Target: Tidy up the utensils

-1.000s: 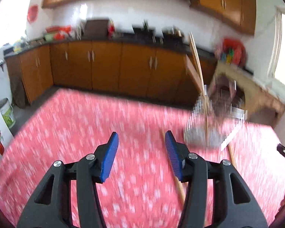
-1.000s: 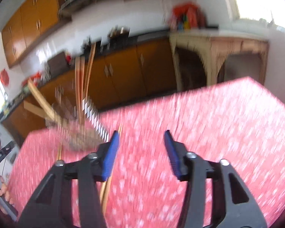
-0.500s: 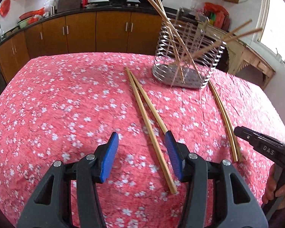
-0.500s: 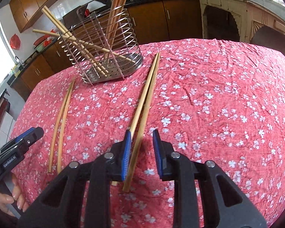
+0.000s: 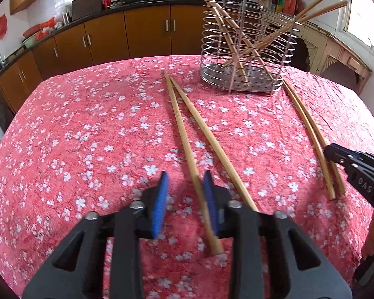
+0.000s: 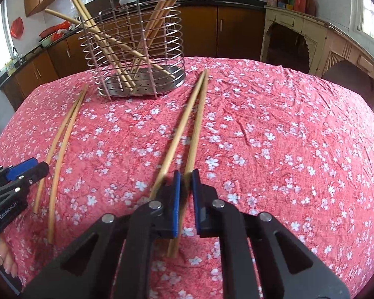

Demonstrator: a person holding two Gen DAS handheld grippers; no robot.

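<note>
we show a mid-task state. several long chopsticks (image 6: 104,35) already stand, leaning at mixed angles, inside the wire holder (image 6: 134,49) at the far side of the table (image 6: 299,129); we judge this part done. four more remain lying on the cloth, in two pairs that run from near the holder's base toward us.

the left gripper (image 5: 184,199) is low over the near end of one pair (image 5: 187,134). its fingers stand partly apart, with the left stick of the pair passing between them and the other stick just outside the right finger; we see a gap at the left finger, so we judge this grasp not yet made.

the right gripper (image 6: 185,194) straddles the right stick of the other pair (image 6: 189,127). its fingers are drawn nearly together around that stick, which looks slightly blurred and raised, but we cannot tell whether the pads actually press on it; the second stick lies just outside the left finger.

what is left, in our judgement: securing each stick, carrying it to the holder, and repeating for its partner.

the table carries a wrinkled red cloth printed with small white blossoms, which may snag a sliding stick. around it we see a kitchen: brown cabinets (image 5: 147,35) under a dark countertop, white tiled wall, a pale carved side table (image 6: 319,42), and bright windows at the edges.
</note>
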